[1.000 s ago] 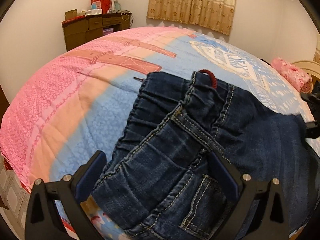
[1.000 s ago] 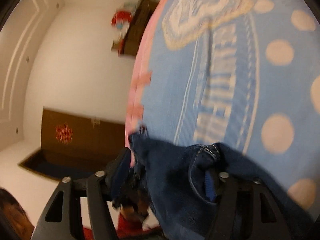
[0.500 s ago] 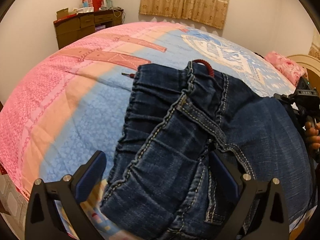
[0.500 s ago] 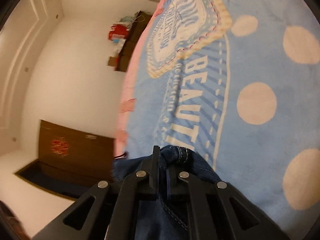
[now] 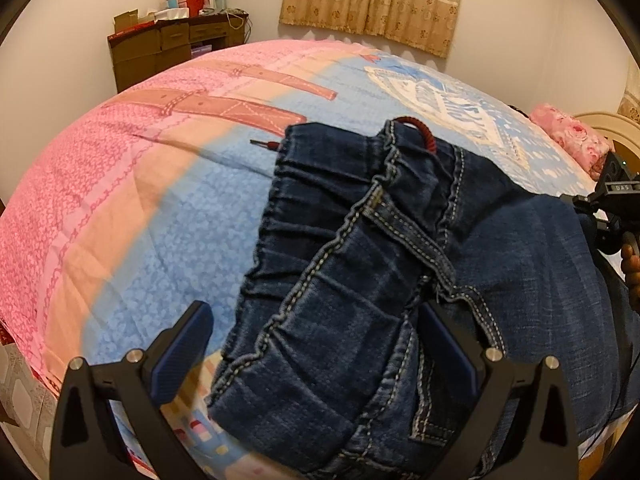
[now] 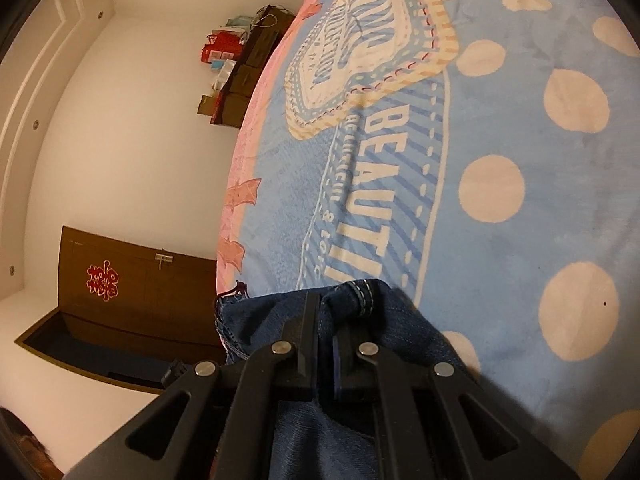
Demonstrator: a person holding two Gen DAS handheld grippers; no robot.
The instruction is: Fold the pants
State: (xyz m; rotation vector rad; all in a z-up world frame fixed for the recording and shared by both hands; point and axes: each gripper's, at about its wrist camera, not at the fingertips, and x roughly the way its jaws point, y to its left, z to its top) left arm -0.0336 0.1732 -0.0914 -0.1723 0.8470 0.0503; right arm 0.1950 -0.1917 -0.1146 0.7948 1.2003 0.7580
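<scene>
Dark blue jeans [image 5: 360, 264] with an elastic waistband and a red drawstring [image 5: 416, 130] lie on the bed [image 5: 132, 200]. My left gripper [image 5: 316, 348] is open, its jaws either side of the bunched waistband, not clamped. My right gripper [image 6: 326, 320] is shut on a fold of the jeans [image 6: 360, 300] near a stitched seam. In the left wrist view the right gripper [image 5: 612, 208] shows at the far right edge of the jeans, held by a hand.
The bed has a pink and blue printed cover [image 6: 480, 160]. A brown dresser [image 5: 160, 48] with boxes stands by the far wall under beige curtains [image 5: 376, 0]. A pink pillow [image 5: 572, 140] lies at the right. A dark wooden door [image 6: 132, 292] is beyond the bed.
My right gripper has closed on the jeans fold and stays shut. The left gripper has stayed open and drawn back a little over the waistband.
</scene>
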